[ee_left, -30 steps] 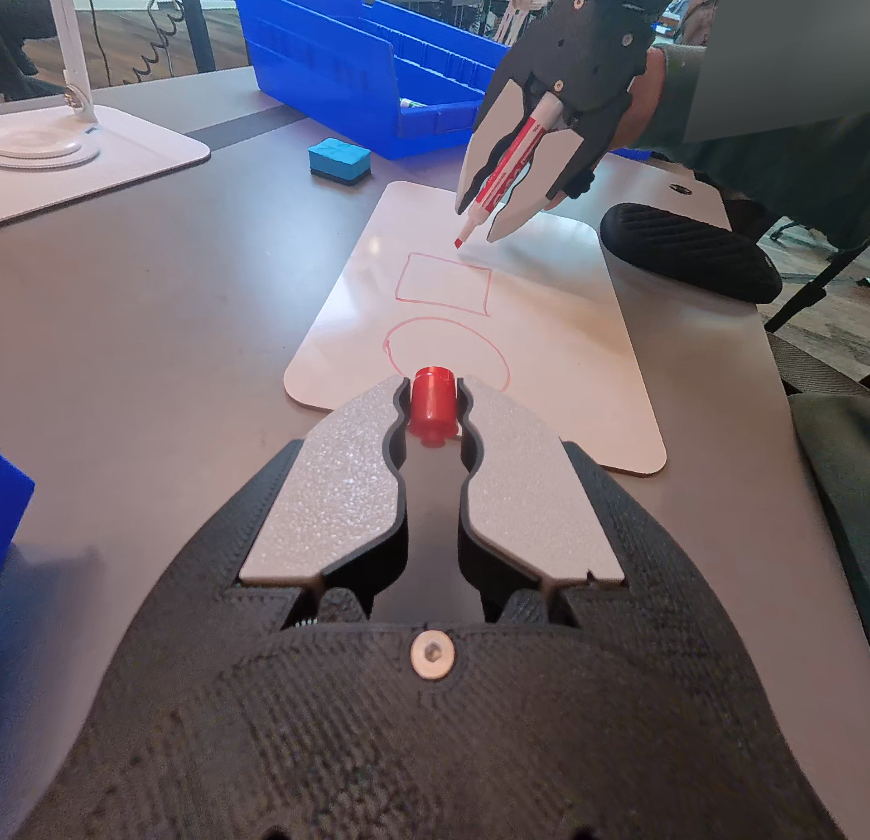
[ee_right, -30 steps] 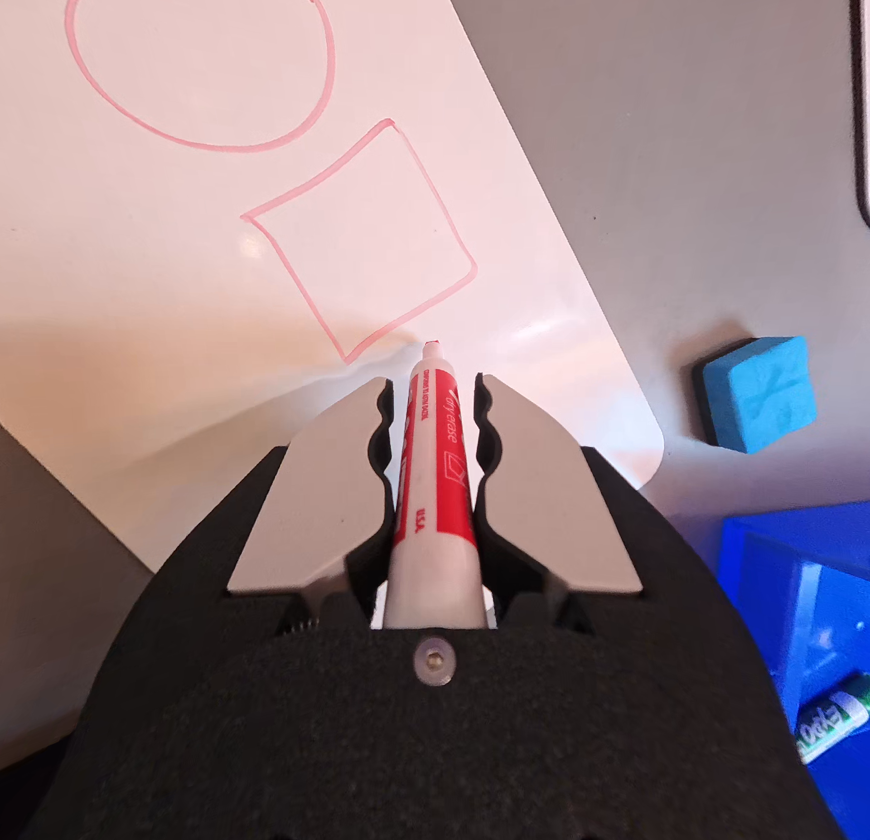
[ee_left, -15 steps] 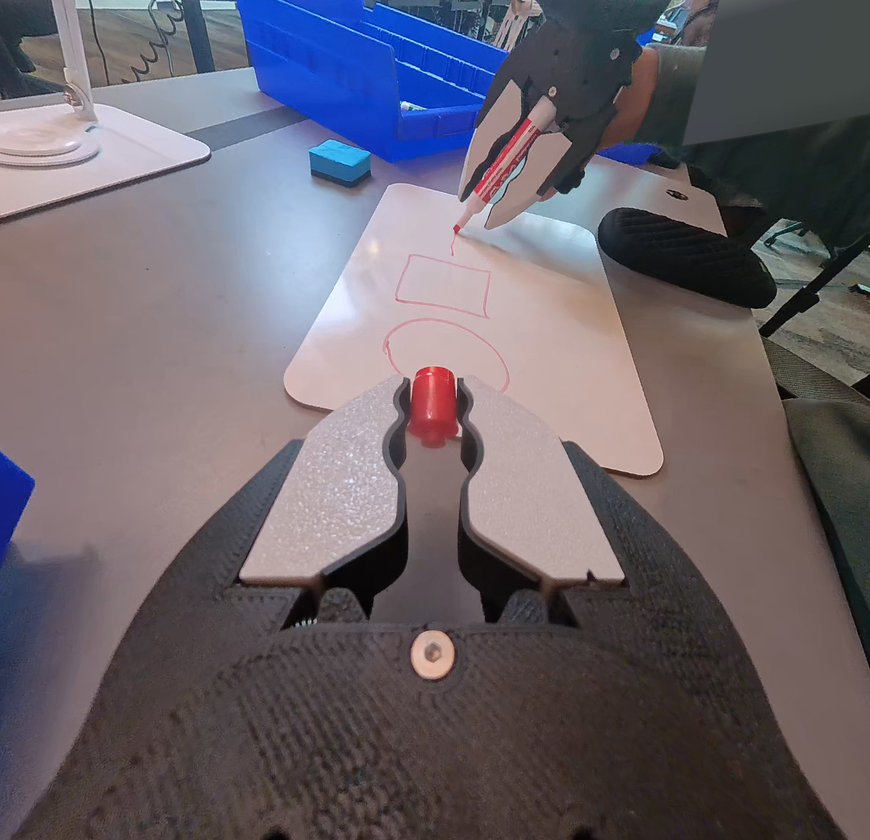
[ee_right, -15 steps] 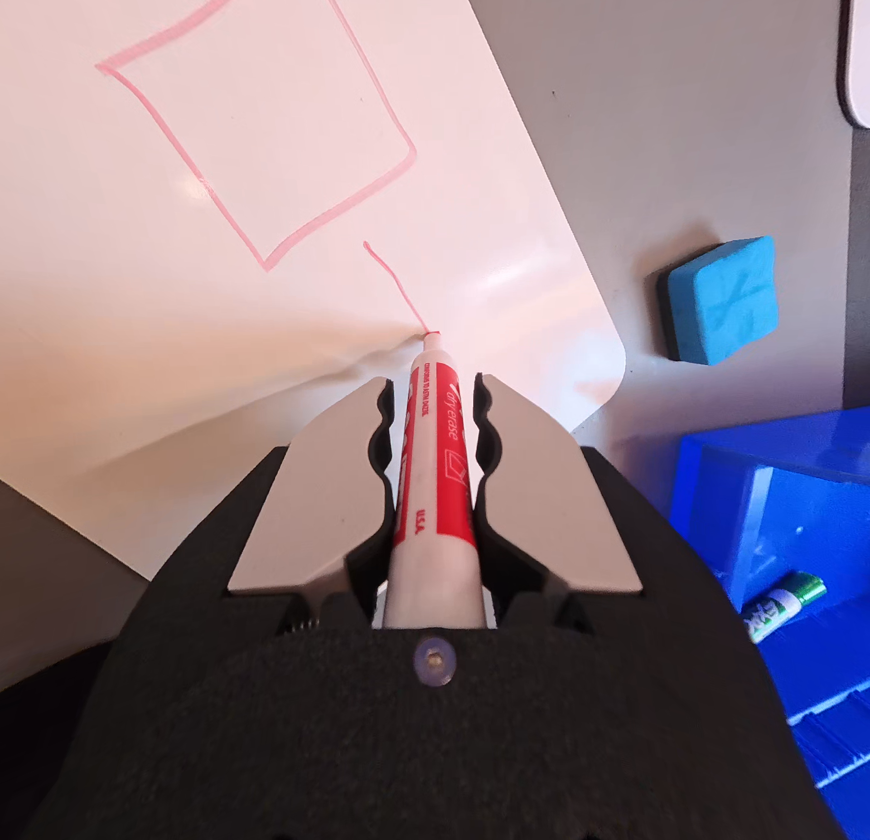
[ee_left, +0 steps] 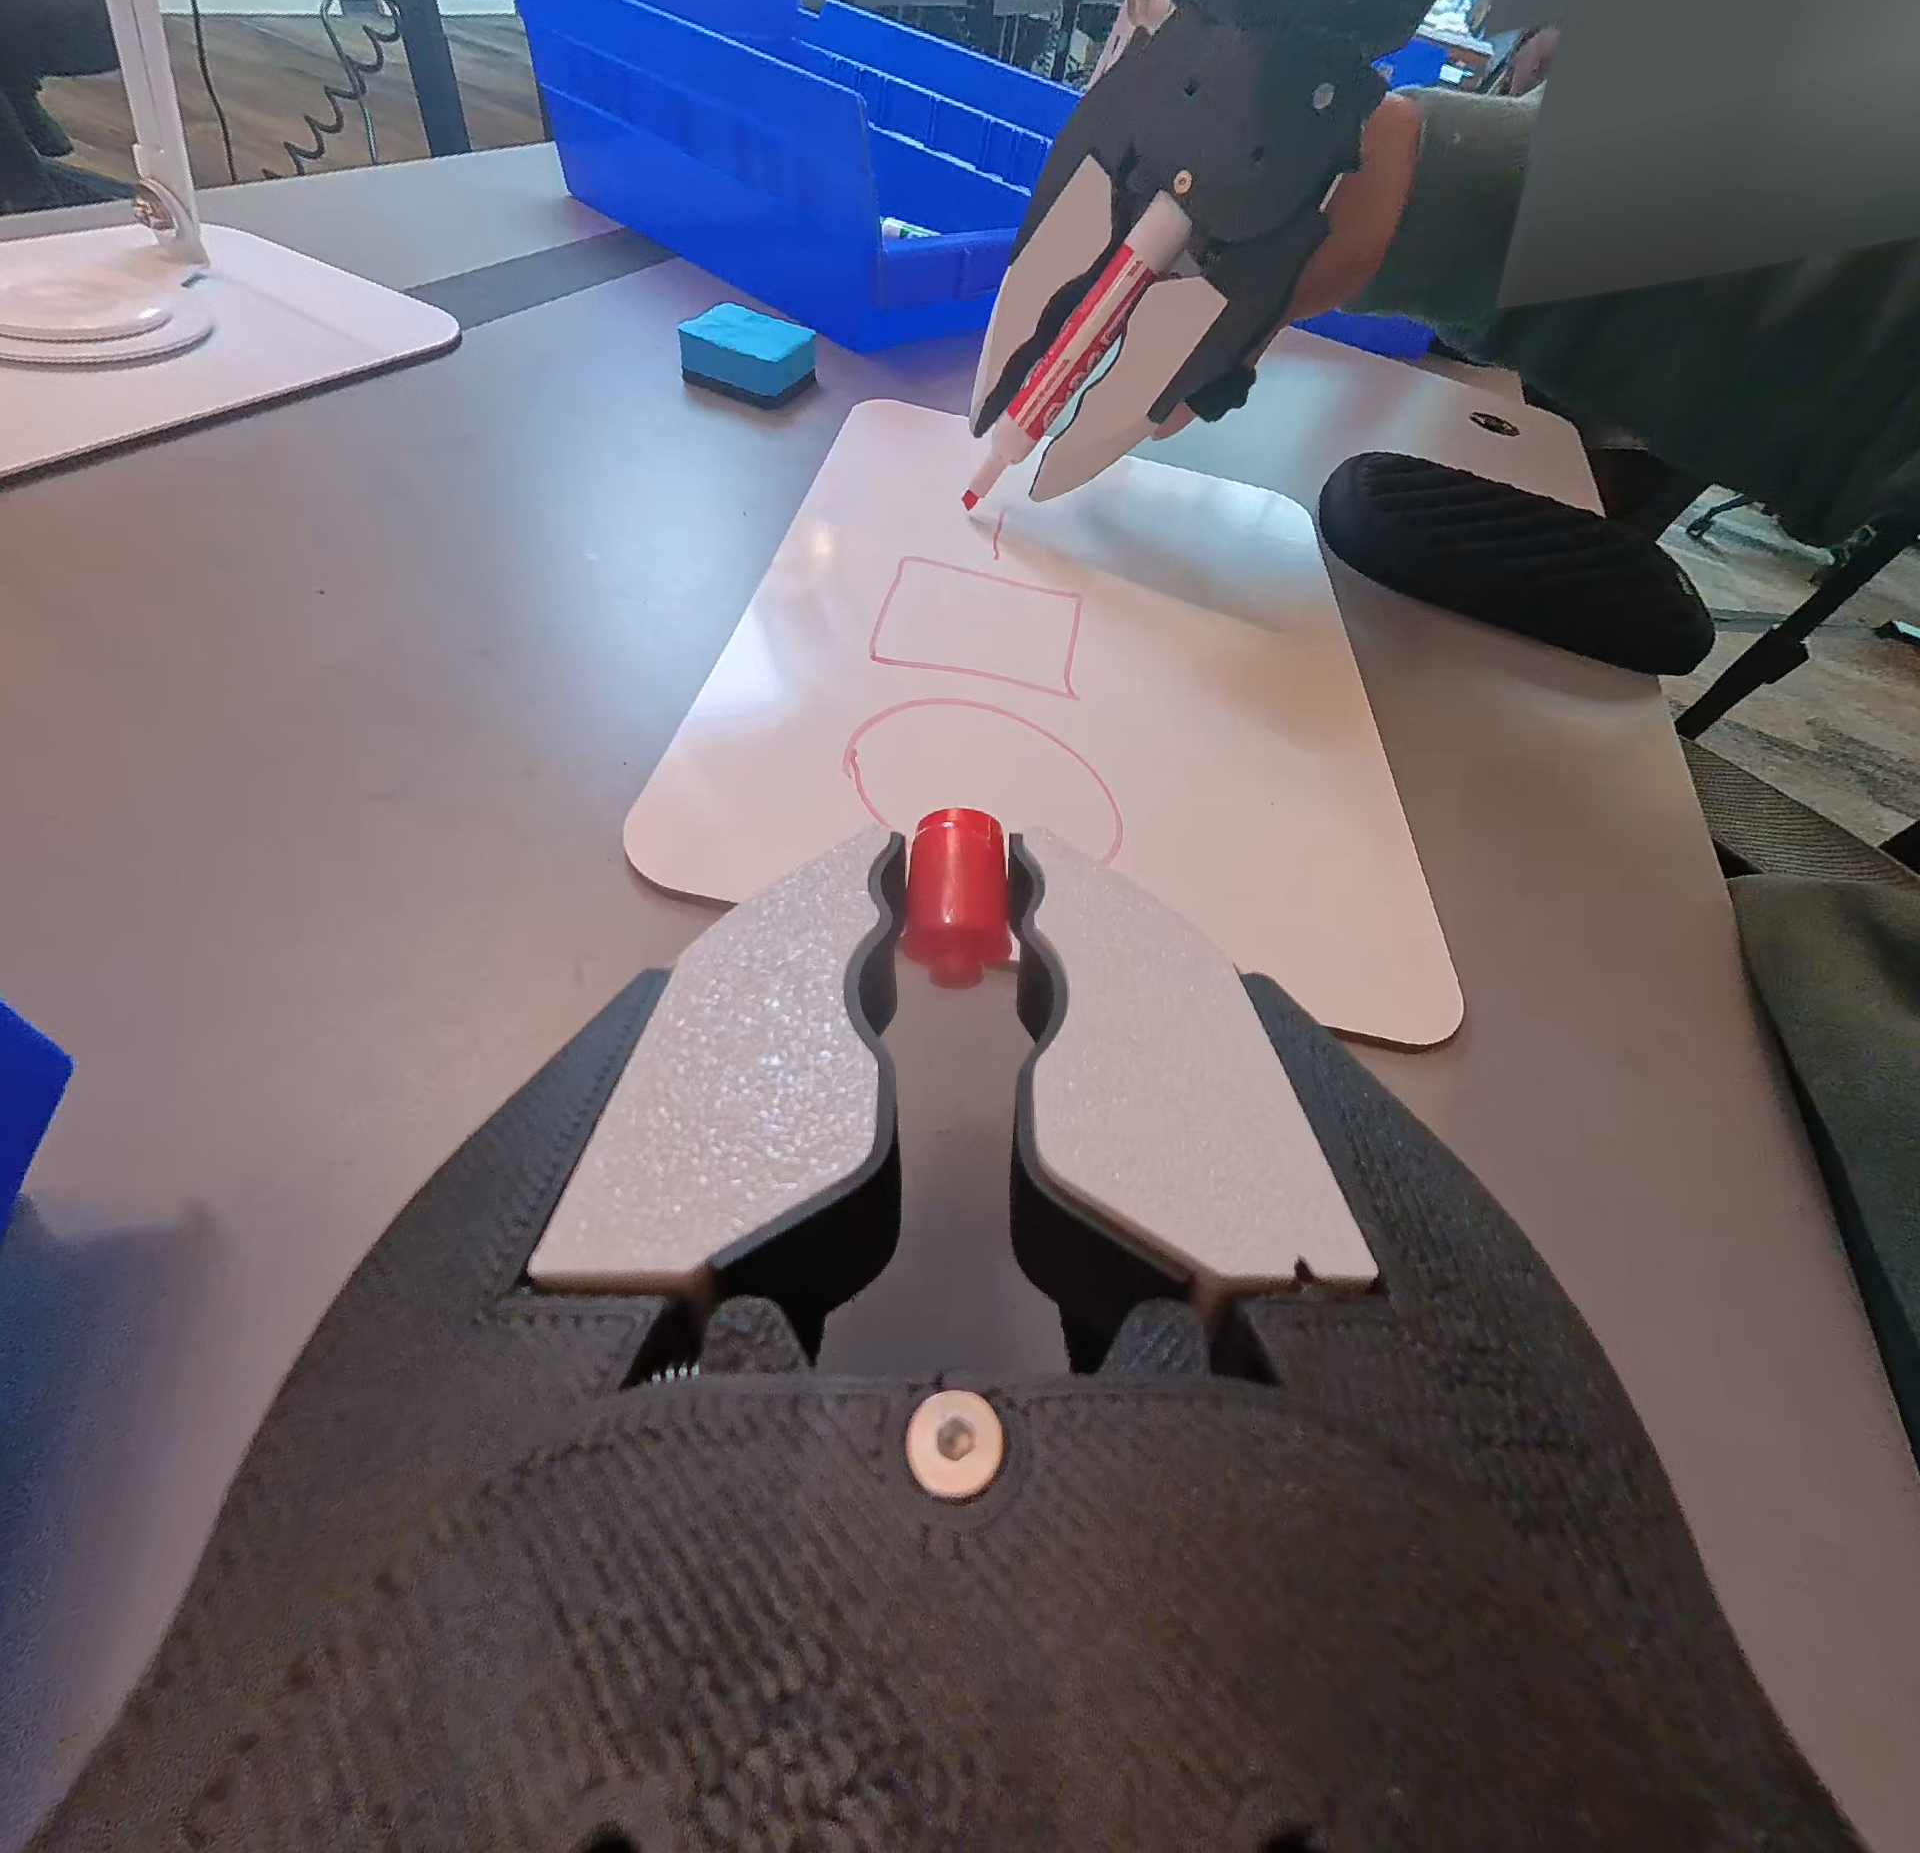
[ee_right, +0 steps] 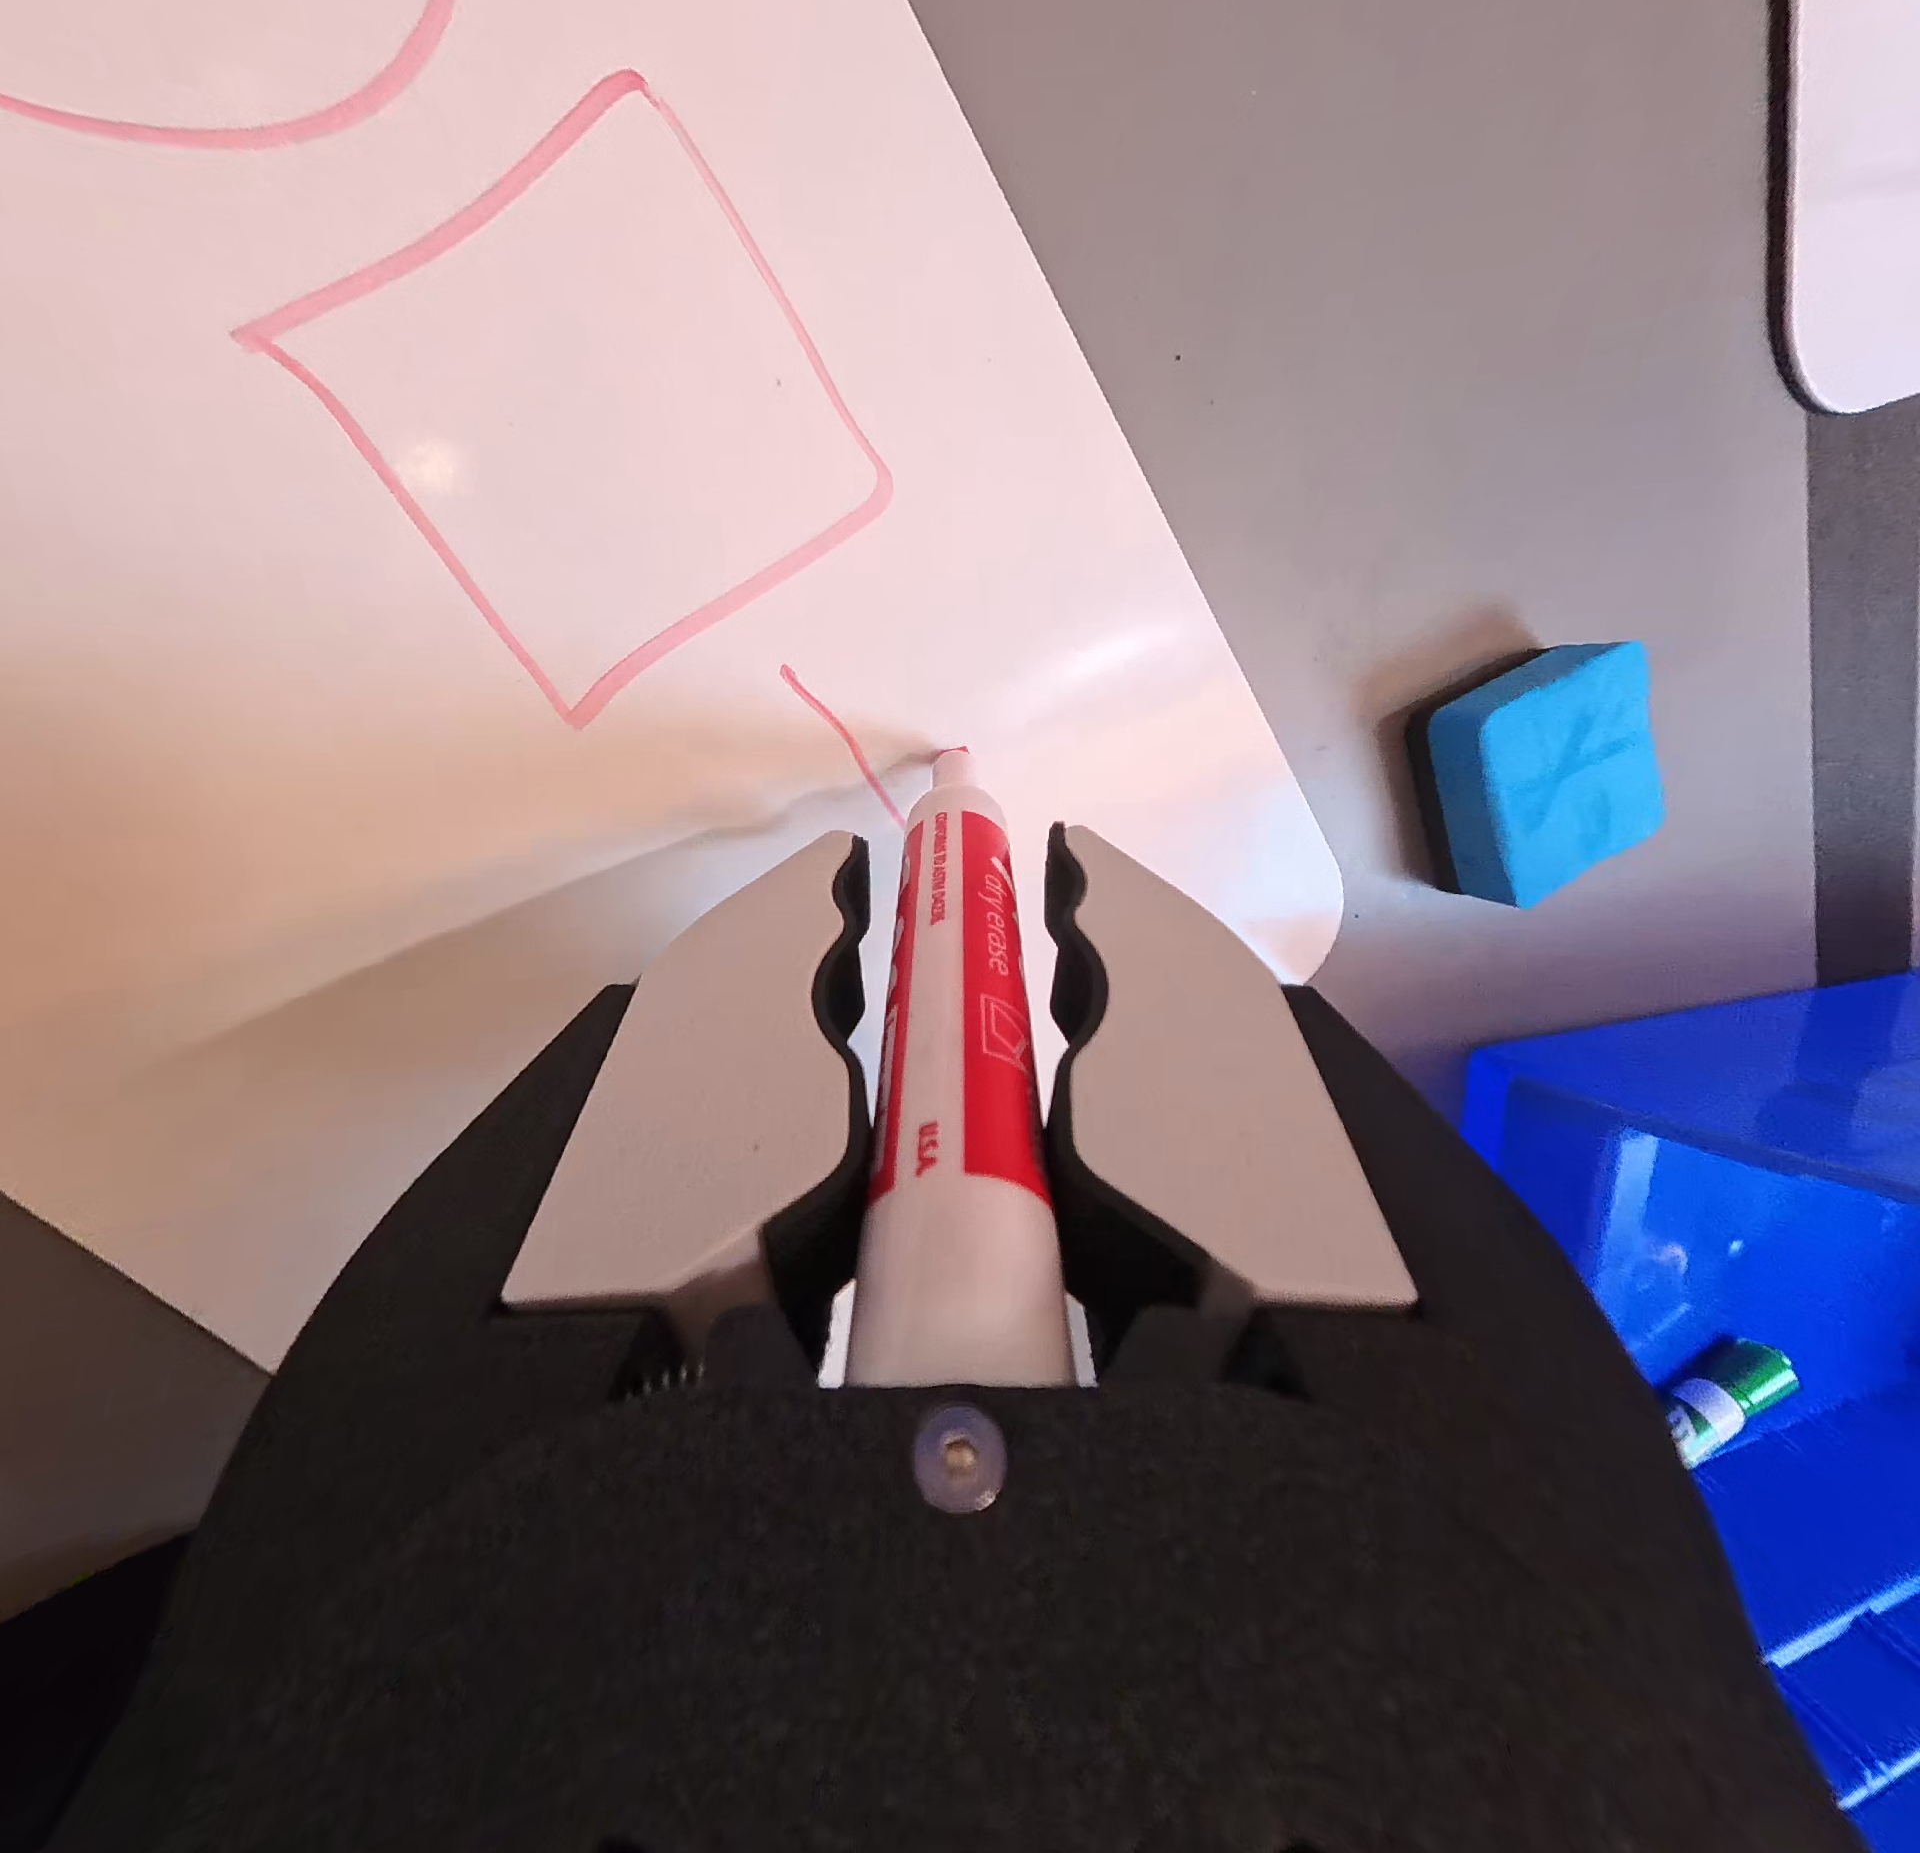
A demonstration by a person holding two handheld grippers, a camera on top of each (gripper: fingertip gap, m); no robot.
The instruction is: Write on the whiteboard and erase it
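The right gripper [ee_right: 951, 930] is pinching a red-and-white marker [ee_right: 961, 1055] between its fingers, and the marker's tip is sitting at, or just off, the whiteboard [ee_left: 1195, 660] close to the board's far edge, beside a short red stroke [ee_right: 836, 738] that is lying just past the drawn square [ee_right: 561, 401]; the drawn oval [ee_left: 982, 775] is lying on the square's other side, toward the board's near edge. The left gripper [ee_left: 956, 910] is pinching the marker's red cap [ee_left: 954, 894] at its fingertips and hanging over the board's near edge. The blue eraser [ee_left: 746, 349] is waiting on the grey table [ee_left: 364, 712] just off the board's far corner, between the board and a blue bin [ee_left: 748, 172]. My judgement is that the main risk is running out of room: the tip is working near the board's rim, so a long stroke could be running off onto the table. The board is lying loose, so a sideways push from the tip could be sliding it. The cap is being held only by its end and could be slipping out. The marker barrel is carrying printed lettering and a small box mark, and a green-capped marker [ee_right: 1735, 1393] in the bin is bearing a label too; I am leaving their wording unread.
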